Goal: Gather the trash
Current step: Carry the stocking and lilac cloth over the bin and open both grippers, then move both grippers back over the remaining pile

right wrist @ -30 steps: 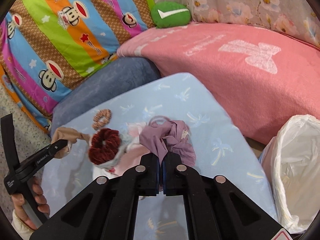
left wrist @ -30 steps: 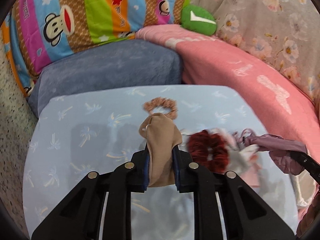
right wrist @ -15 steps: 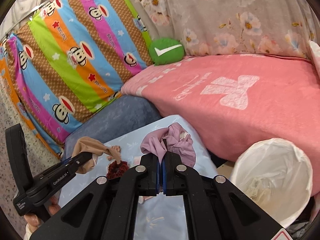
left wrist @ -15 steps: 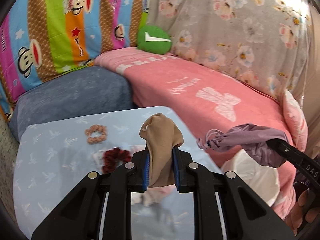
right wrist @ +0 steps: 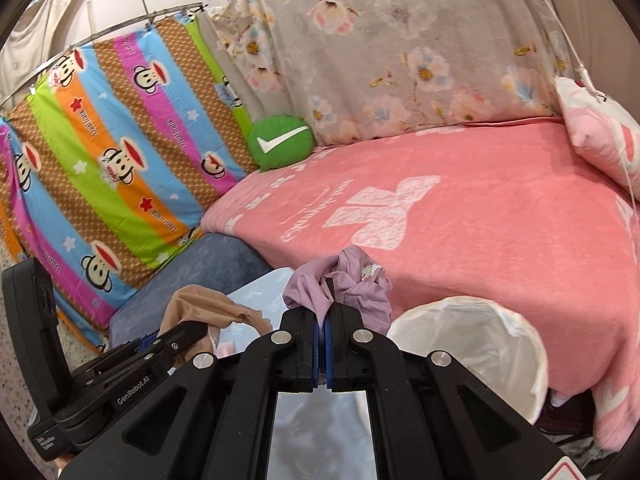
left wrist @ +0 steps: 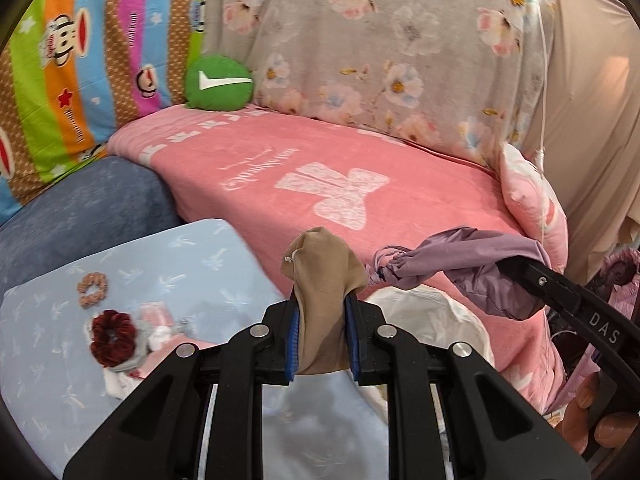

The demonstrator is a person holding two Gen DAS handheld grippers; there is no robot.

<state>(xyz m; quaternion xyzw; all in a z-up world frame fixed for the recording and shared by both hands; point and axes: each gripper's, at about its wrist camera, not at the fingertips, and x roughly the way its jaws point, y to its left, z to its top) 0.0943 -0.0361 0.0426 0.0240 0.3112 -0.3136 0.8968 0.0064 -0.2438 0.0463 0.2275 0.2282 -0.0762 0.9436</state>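
Observation:
My left gripper [left wrist: 322,332] is shut on a tan stocking [left wrist: 325,280] and holds it in the air past the table's right edge. My right gripper [right wrist: 325,328] is shut on a crumpled purple cloth [right wrist: 352,284]; that cloth also shows in the left wrist view [left wrist: 460,268]. A white-lined trash bin [right wrist: 472,340] stands on the floor to the right of and below both grippers; it also shows in the left wrist view [left wrist: 432,320]. The left gripper with the stocking also shows at the left of the right wrist view [right wrist: 208,308].
The light blue table [left wrist: 160,280] holds a dark red scrunchie [left wrist: 113,336], a pale brown scrunchie [left wrist: 93,289] and small white and pink scraps [left wrist: 160,324]. A pink-covered bed [right wrist: 460,216], a blue cushion [left wrist: 80,204], a green pillow [right wrist: 280,142] and hanging cloths surround the spot.
Both grippers have swung right and up from over the table toward the bin, each still holding its cloth. The bin now sits closer beneath them.

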